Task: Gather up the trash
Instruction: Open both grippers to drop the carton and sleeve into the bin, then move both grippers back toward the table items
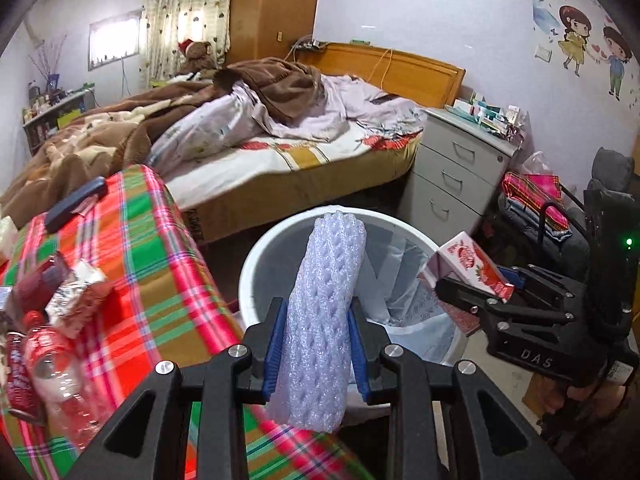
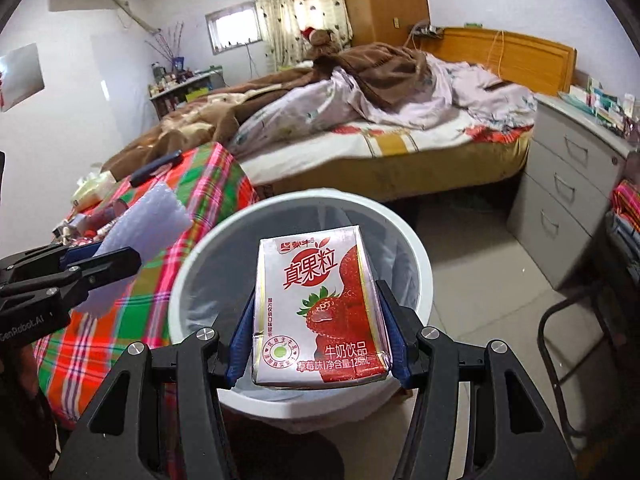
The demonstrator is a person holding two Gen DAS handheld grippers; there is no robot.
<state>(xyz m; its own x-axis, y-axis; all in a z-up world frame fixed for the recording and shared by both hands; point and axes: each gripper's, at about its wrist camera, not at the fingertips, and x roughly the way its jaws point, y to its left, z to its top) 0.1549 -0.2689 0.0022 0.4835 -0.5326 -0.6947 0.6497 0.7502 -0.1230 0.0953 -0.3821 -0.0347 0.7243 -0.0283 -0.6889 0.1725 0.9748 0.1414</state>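
The left tongs (image 1: 316, 344) are clamped on a white foam net sleeve (image 1: 320, 320), held over the white bin (image 1: 256, 272) beside the worktop's (image 1: 160, 280) right edge; the right tongs (image 2: 320, 332) grip 1 strawberry milk carton (image 2: 320, 312) above the same bin (image 2: 416, 264); a plastic bottle (image 1: 52, 360) lies on the worktop.

A wooden bed (image 2: 400, 136) with rumpled brown blankets fills the pale-walled room, a grey drawer cabinet (image 2: 572, 184) beside it. Daylight enters a small window (image 2: 234, 26) (patterned curtains (image 2: 304, 4) alongside). The floor (image 2: 480, 264) is tiled.
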